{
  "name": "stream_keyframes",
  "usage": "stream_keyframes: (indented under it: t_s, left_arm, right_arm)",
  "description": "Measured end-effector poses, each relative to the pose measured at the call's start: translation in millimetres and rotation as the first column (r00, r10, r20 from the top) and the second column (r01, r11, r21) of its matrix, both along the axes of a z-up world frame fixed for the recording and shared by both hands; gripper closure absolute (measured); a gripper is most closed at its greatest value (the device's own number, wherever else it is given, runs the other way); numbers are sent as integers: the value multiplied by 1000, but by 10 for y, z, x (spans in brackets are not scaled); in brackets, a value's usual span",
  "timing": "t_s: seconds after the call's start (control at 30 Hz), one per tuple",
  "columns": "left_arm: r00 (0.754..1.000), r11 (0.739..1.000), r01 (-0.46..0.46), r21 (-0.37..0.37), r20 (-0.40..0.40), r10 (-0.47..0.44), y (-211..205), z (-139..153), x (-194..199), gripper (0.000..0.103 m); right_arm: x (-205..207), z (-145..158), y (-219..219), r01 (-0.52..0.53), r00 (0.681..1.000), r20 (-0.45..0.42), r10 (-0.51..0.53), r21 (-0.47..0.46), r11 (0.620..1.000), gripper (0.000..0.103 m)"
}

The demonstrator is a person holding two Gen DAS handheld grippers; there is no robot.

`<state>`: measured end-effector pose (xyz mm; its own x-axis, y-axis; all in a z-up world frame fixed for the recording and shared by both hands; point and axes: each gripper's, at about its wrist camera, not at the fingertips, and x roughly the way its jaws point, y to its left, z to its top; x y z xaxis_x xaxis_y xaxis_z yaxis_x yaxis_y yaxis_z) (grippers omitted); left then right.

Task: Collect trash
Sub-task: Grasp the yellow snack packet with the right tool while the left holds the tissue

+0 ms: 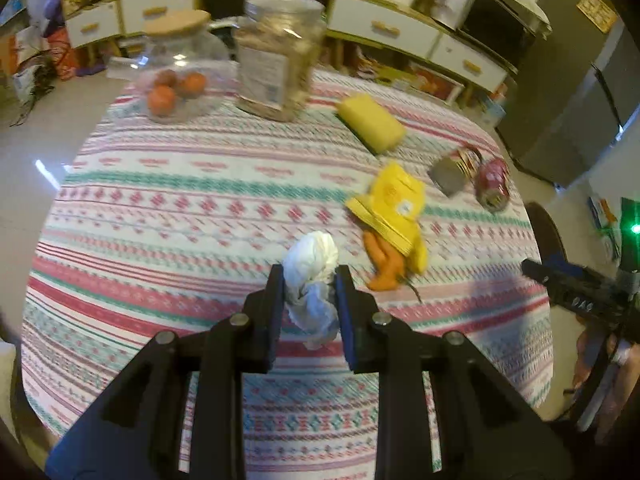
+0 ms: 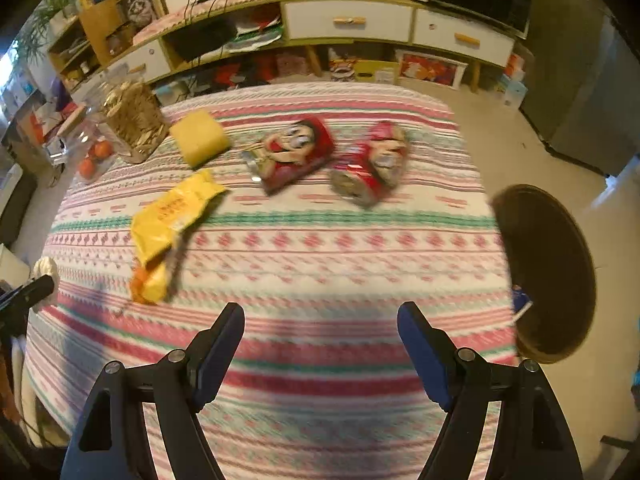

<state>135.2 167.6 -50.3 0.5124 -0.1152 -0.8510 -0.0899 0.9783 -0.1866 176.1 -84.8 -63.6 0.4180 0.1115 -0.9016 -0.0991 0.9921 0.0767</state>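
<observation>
Left gripper fingers clamp a crumpled tissue; right gripper fingers stand wide, empty. Beyond the tissue, yellow wrapper and red packets remain on the desk.

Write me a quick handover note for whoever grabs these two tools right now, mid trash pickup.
Left tool: shut on the crumpled white tissue, held above the tablecloth.
Right tool: open, empty, over the near part of the table.
Still on the table: yellow wrapper with orange peel beside it, two red snack packs.
Dark round bin sits off the table's right edge.
Done: tissue picked up. Left: drop it in, then collect the rest. The yellow sponge and jars probably stay.
</observation>
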Motion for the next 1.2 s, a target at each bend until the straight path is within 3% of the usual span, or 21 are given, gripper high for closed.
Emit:
stream_keyframes:
  t_s: [0.17,0.37,0.53,0.87,1.0,1.2]
  left_arm:
    - [998,999,-47,3,32,47,251,83,52,76]
    - [994,994,-106,-36,34,107,486,87,49,76]
    - [995,993,-94,-71,30,97,519,89,58,76]
    - [996,992,-89,-84,14,90,538,42,121,76]
    - [996,994,-83,-74,7,83,522,16,140,76]
    - [999,997,-43,-59,9,43,392,15,114,76]
  right_arm:
    - [257,-166,540,38,997,-77,-29,126,991,22]
    - [552,-318,1103,72,993,-106,-56,155,985,22]
    - [721,-378,1337,111,990,-110,-93,170,979,19]
    - [934,-680,1351,218,968,-148,-201,111,970,19]
    - [910,-730,1309,189,973,-153,-170,120,975,36]
    - [785,-611,1087,148,981,-154,-122,177,973,42]
